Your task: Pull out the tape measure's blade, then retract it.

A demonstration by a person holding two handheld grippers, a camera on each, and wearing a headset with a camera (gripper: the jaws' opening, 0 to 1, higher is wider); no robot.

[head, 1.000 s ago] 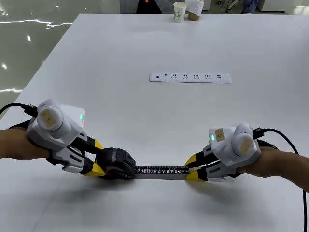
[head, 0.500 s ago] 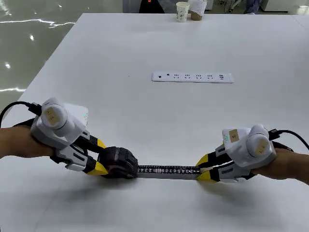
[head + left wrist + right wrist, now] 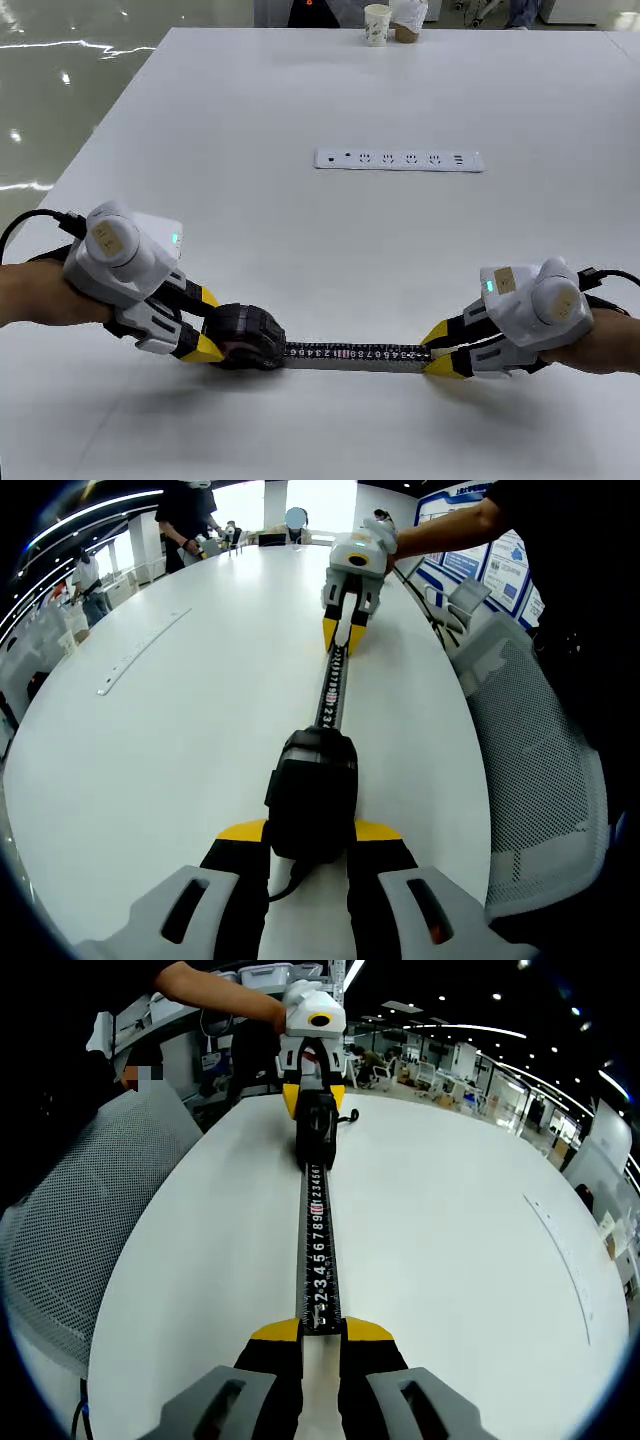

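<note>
- While the white surface point(image 3: 300, 90) and the power strip point(image 3: 398, 160) lying on it sit where they did a second ago, the gap between the two claws has widened, and all of that widening is on the right side.
- The left claw point(image 3: 207, 323) has kept its place near the surface's near left edge. It is clenched around the black tape measure case point(image 3: 245, 337), and the left gripper view shows its yellow tips pressed against both flanks of the case.
- The right claw point(image 3: 438, 350) has slid rightward, away from the case. It is grasping the free end of the blade point(image 3: 355, 353), and in the right gripper view that end sits pinched between its tips.
- The blade has grown longer with that slide and shows more numerals. It now runs straight and low between the two claws, though whether it touches the surface cannot be told.
- Judged from this, the pull-out step is under way and going well, with the case anchored and the blade coming out cleanly.
- The retraction is not yet begun. It will likely call for the right claw to ease back toward the case rather than let go, since a freed blade may whip back.
</note>
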